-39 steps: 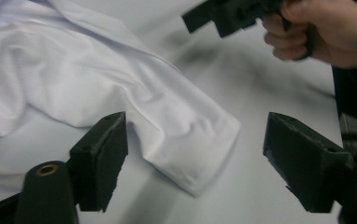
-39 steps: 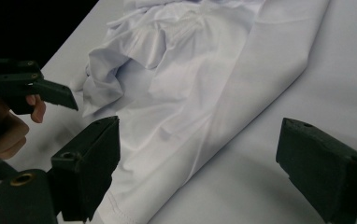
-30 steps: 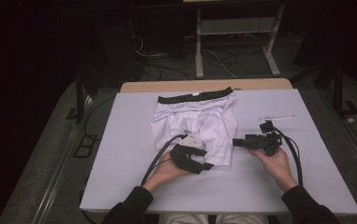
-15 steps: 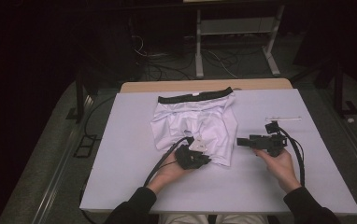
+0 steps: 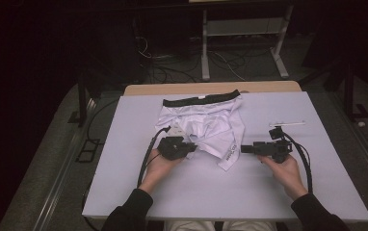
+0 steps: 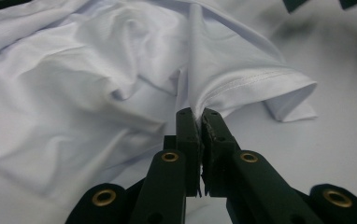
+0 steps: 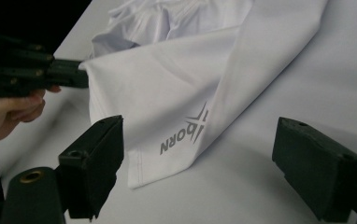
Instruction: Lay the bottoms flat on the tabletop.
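White cloth covers the broad tabletop [image 5: 124, 192], and on its far middle lies the pair of white stretchy boxer shorts with a black waistband [image 5: 206, 122], waistband away from the person, body rumpled, one printed leg hem trailing toward the near right. Folding looks barely begun: one leg is gathered, nothing is squared or stacked yet, so most of the work remains. The left claw [image 6: 200, 122] is pressed together on a pinch of the hem, lifting it into a small open tube. The right claw [image 7: 197, 154] stands spread wide, jaws either side of the printed hem corner without touching it. Compared with a second ago, the right claw sits lower and closer to that corner, and the left claw has slid a little rightward along the fabric.
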Action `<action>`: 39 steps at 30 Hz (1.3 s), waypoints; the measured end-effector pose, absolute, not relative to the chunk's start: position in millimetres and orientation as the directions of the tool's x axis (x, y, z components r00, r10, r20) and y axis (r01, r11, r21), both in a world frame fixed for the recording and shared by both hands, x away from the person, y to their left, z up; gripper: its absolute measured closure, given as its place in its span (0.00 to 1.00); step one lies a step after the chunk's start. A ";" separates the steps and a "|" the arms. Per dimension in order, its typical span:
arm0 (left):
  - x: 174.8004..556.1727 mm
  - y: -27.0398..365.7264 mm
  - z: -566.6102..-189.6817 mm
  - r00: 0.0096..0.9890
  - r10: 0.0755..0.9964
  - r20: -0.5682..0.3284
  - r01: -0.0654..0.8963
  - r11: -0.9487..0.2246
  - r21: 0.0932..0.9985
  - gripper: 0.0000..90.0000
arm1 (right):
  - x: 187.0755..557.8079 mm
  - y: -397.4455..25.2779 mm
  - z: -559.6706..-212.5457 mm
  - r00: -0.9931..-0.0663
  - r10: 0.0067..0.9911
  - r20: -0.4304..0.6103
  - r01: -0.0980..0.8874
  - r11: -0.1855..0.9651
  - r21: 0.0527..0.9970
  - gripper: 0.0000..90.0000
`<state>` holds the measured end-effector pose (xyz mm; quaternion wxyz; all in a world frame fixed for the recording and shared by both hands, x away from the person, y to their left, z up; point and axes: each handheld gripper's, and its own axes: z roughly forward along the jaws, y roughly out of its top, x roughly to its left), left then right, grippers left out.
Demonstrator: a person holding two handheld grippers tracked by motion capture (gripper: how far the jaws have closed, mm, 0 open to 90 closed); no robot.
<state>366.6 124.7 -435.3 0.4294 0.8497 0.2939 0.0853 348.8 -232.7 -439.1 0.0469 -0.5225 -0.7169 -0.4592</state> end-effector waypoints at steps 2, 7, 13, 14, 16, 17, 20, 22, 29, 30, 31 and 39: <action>369.8 128.0 -437.9 0.802 0.587 -0.108 0.439 -0.458 0.773 0.96 | 349.4 -229.0 -441.4 -0.450 0.709 0.543 0.798 0.047 0.601 0.22; 373.4 130.8 -441.3 0.792 0.597 -0.126 0.459 -0.448 0.767 0.96 | 353.8 -220.8 -449.4 -0.435 0.725 0.534 0.815 0.066 0.575 0.35; 372.2 129.0 -441.1 0.800 0.587 -0.122 0.453 -0.459 0.764 0.96 | 359.3 -205.2 -453.8 -0.390 0.766 0.511 0.839 0.068 0.539 0.56; 372.2 129.1 -441.1 0.801 0.587 -0.123 0.453 -0.459 0.764 0.96 | 360.0 -202.9 -453.4 -0.385 0.773 0.504 0.841 0.069 0.537 0.61; 372.1 128.9 -441.2 0.802 0.585 -0.123 0.453 -0.461 0.763 0.96 | 361.2 -198.6 -454.3 -0.384 0.784 0.488 0.840 0.076 0.538 0.74; 371.9 128.8 -441.2 0.802 0.584 -0.125 0.454 -0.459 0.764 0.96 | 361.8 -197.0 -454.6 -0.382 0.795 0.471 0.838 0.083 0.539 0.84; 369.9 128.4 -438.6 0.807 0.577 -0.127 0.449 -0.458 0.767 0.96 | 365.3 -199.0 -454.5 -0.383 0.784 0.488 0.853 0.097 0.513 0.98; 367.1 127.1 -435.8 0.816 0.564 -0.126 0.437 -0.459 0.774 0.96 | 367.1 -207.5 -448.7 -0.383 0.777 0.499 0.856 0.096 0.508 0.98; 352.0 107.3 -433.5 0.870 0.479 -0.114 0.388 -0.523 0.759 0.96 | 370.4 -252.8 -429.7 -0.394 0.770 0.502 0.840 0.080 0.537 0.98; 349.4 103.2 -434.2 0.878 0.465 -0.111 0.379 -0.537 0.754 0.96 | 371.5 -256.9 -430.5 -0.394 0.772 0.499 0.838 0.079 0.540 0.98; 347.3 99.4 -435.1 0.886 0.452 -0.108 0.372 -0.550 0.748 0.96 | 372.9 -260.2 -432.0 -0.386 0.775 0.501 0.841 0.074 0.535 0.98; 342.6 84.6 -444.6 0.908 0.406 -0.100 0.352 -0.613 0.708 0.96 | 387.6 -263.1 -449.3 -0.389 0.818 0.423 0.835 0.119 0.537 0.86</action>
